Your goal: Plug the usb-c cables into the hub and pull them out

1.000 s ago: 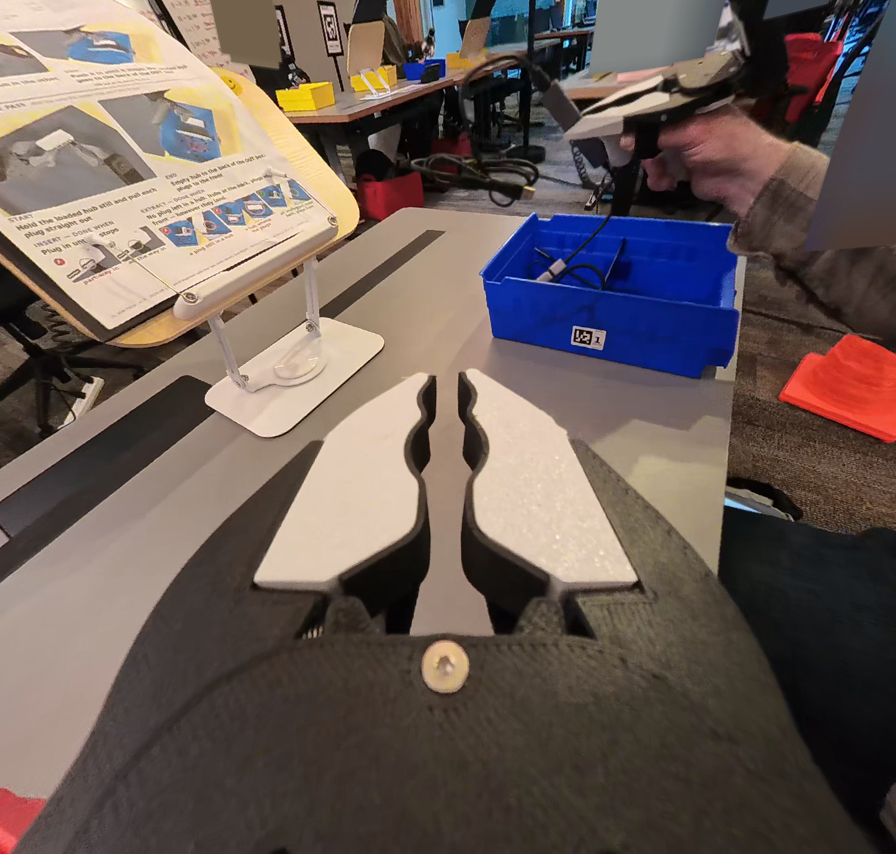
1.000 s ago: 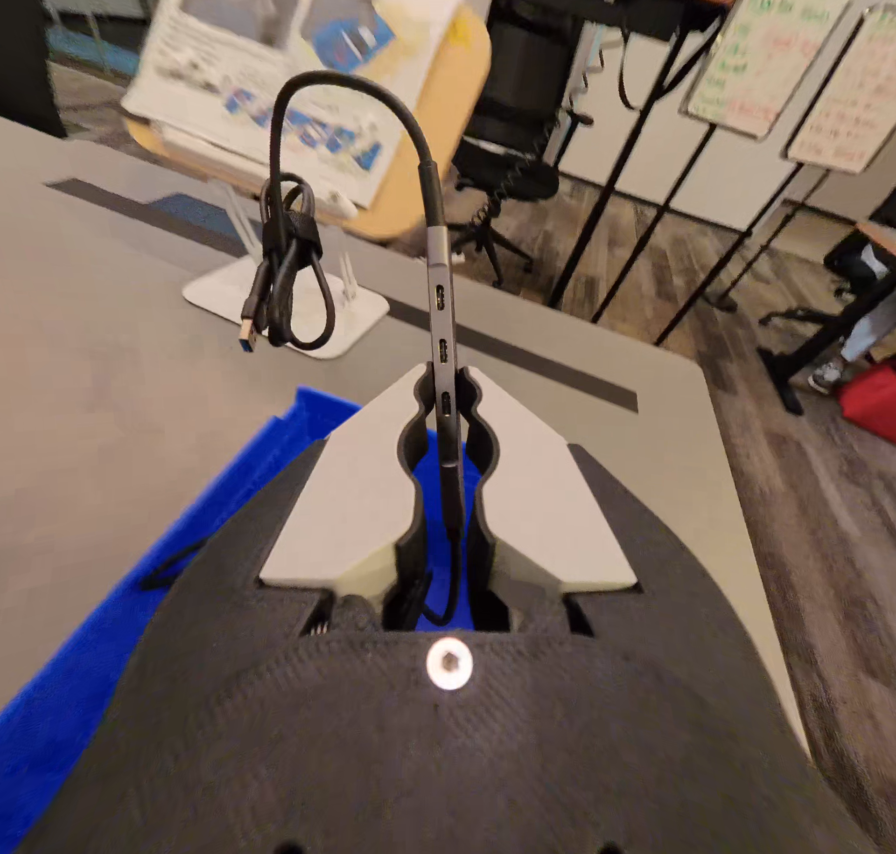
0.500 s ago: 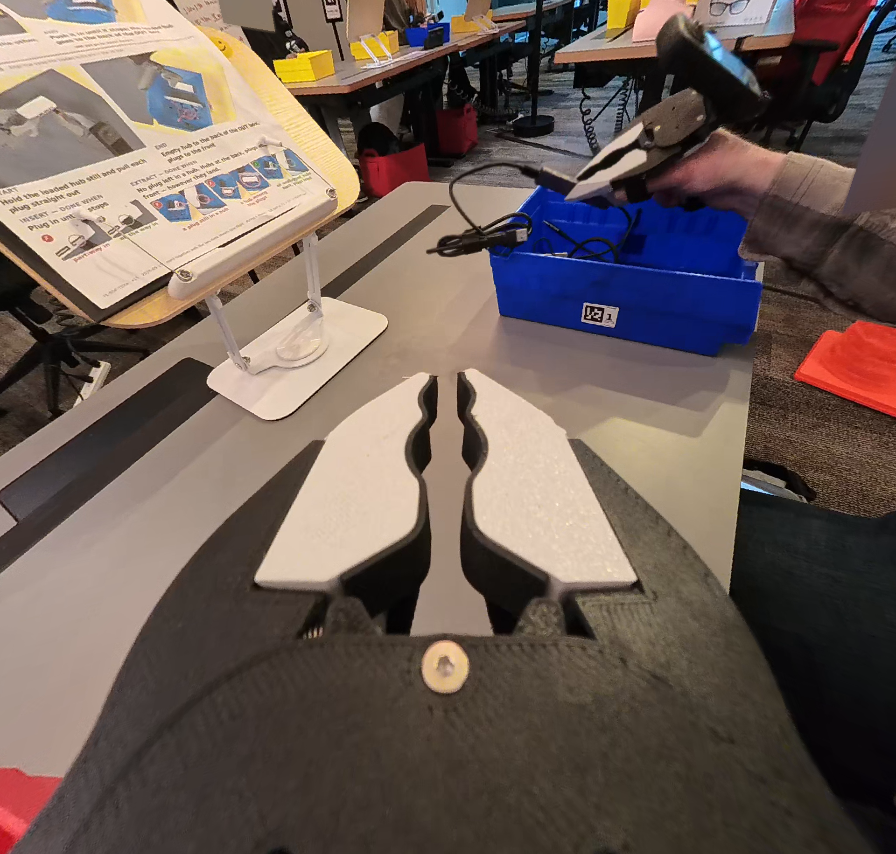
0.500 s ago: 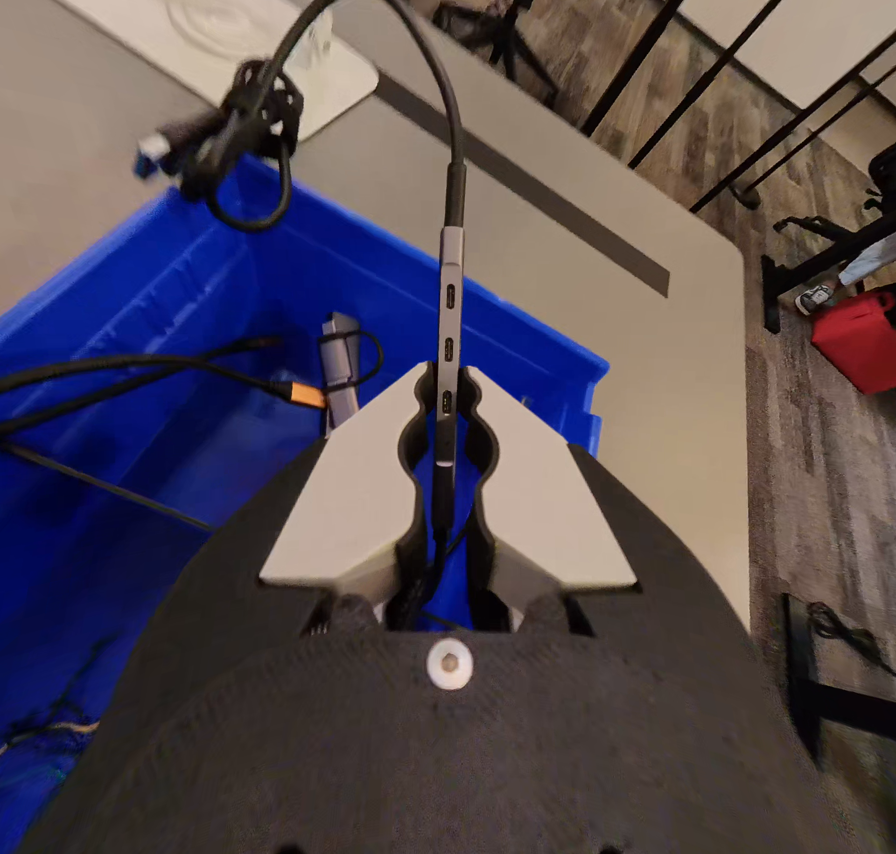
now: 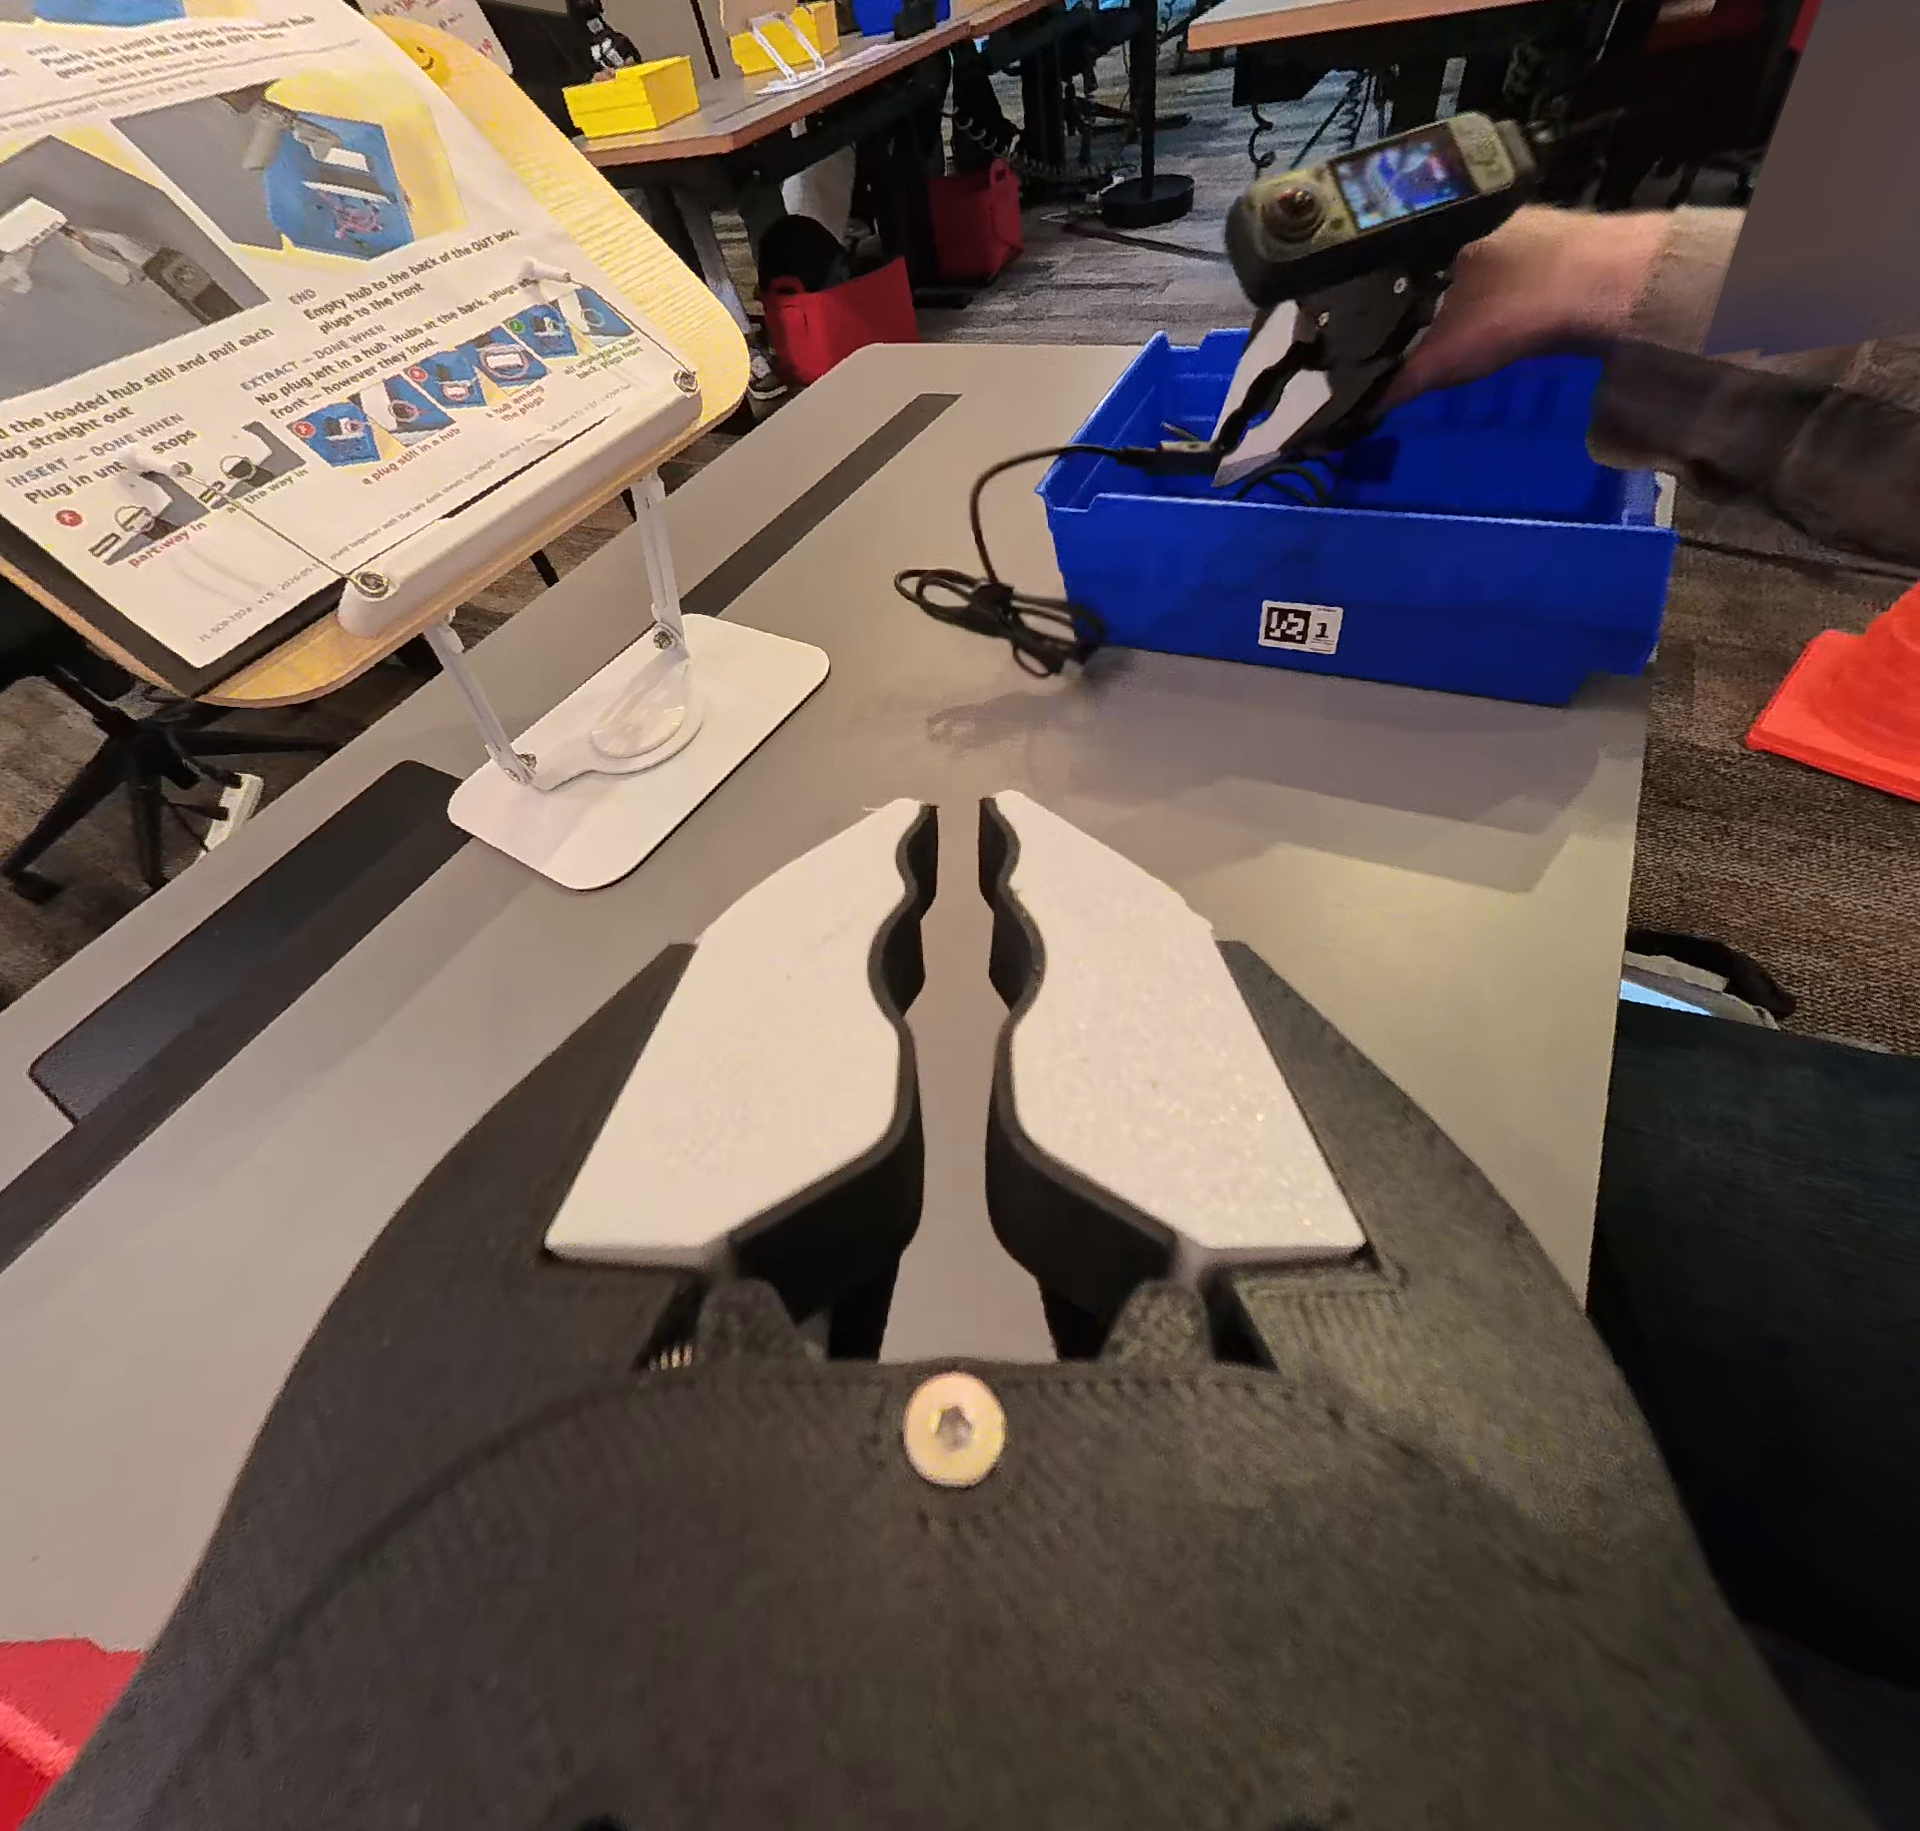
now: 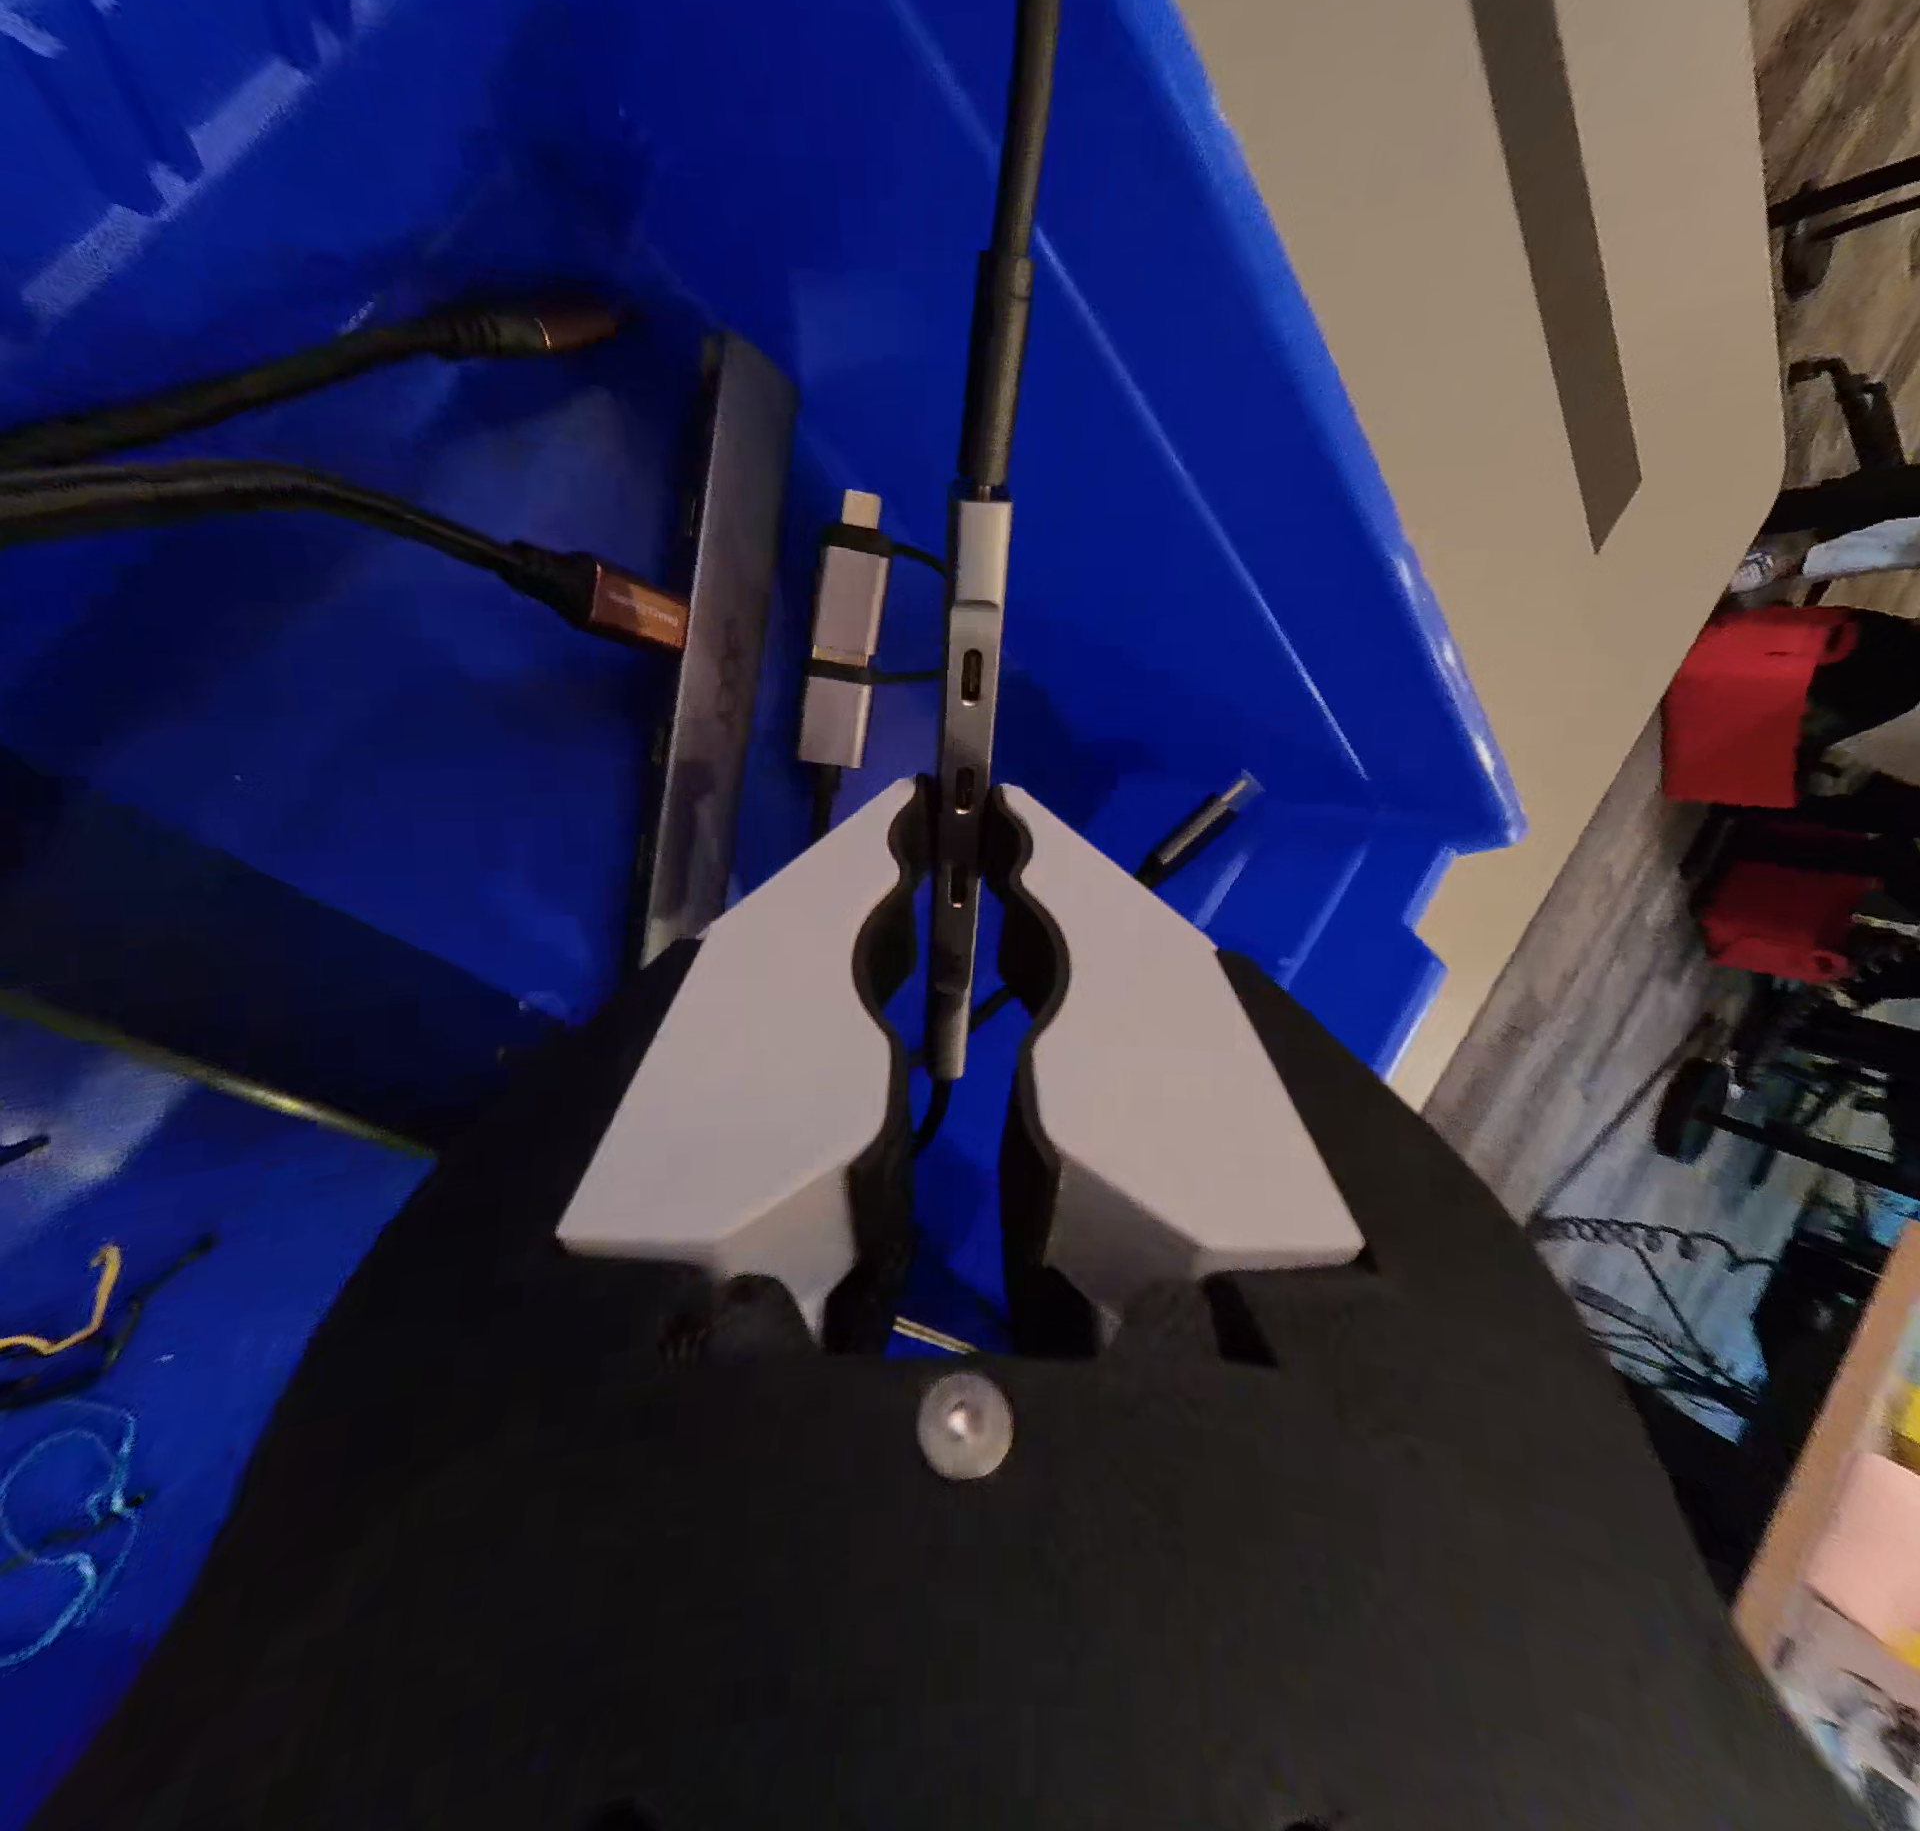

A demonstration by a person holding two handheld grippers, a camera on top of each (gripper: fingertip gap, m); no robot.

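Note:
My right gripper [image 6: 956,794] is shut on a slim grey hub [image 6: 971,659], held edge-up with its ports showing, low inside the blue bin [image 6: 1195,431]. The hub's black cable [image 6: 1013,223] runs up over the bin wall. In the left wrist view the right gripper [image 5: 1242,462] dips into the bin [image 5: 1351,555], and the cable's tied bundle [image 5: 997,607] lies on the table beside it. A second, dark hub [image 6: 727,638] lies in the bin with a copper-ended cable [image 6: 634,618] at its side. My left gripper [image 5: 958,815] is shut and empty above the table.
An instruction sheet on a tilted stand [image 5: 312,327] with a white base [image 5: 644,742] stands at the left. A grey adapter [image 6: 847,659] and loose plugs lie in the bin. An orange object [image 5: 1849,690] lies on the floor at the right. A person's hand [image 5: 1507,295] holds the right gripper. One gripper's finger ends stand about 45 centimetres off the other's.
My right gripper has come down from above the bin into it, with the hub. The cable bundle went from hanging in the air to lying on the table. My left gripper barely moved.

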